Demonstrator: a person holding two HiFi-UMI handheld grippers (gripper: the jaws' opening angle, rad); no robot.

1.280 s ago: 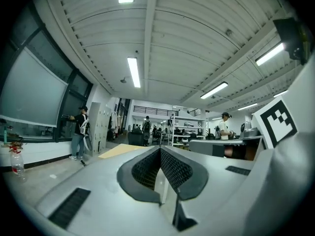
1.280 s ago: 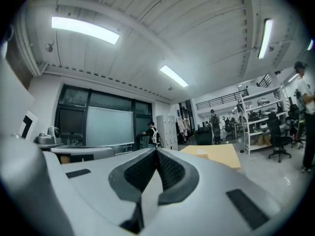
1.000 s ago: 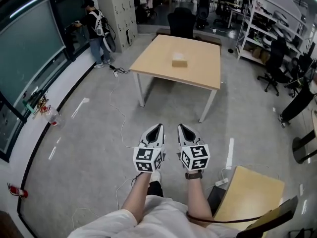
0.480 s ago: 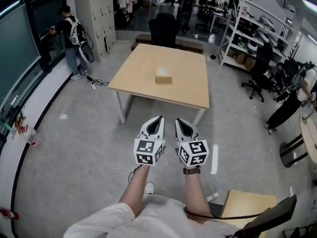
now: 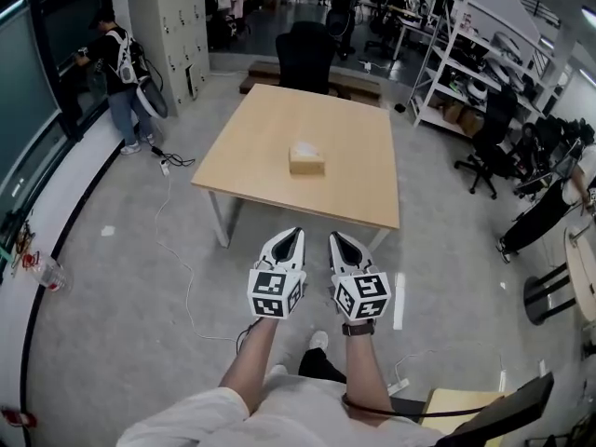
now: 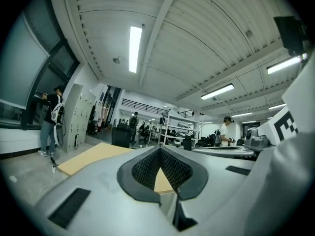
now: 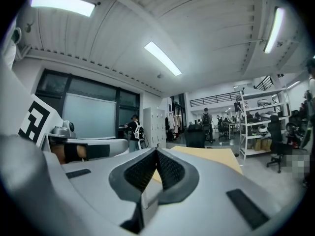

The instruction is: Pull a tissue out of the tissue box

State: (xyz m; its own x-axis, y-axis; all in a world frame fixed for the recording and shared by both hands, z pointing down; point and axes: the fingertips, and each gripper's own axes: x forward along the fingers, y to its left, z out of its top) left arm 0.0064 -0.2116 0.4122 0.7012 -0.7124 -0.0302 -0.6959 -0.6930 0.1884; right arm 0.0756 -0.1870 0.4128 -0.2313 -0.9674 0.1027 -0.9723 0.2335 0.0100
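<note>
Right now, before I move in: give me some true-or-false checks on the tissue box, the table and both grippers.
1. The tan cardboard tissue box sits on the light wooden table. True.
2. The left gripper holds a tissue. False: its jaws are together on nothing.
3. The right gripper has its jaws shut. True.
4. Both grippers have reached the tissue box. False: they are short of it, on the near side of the table.
5. A black office chair stands at the table's far side. True.
</note>
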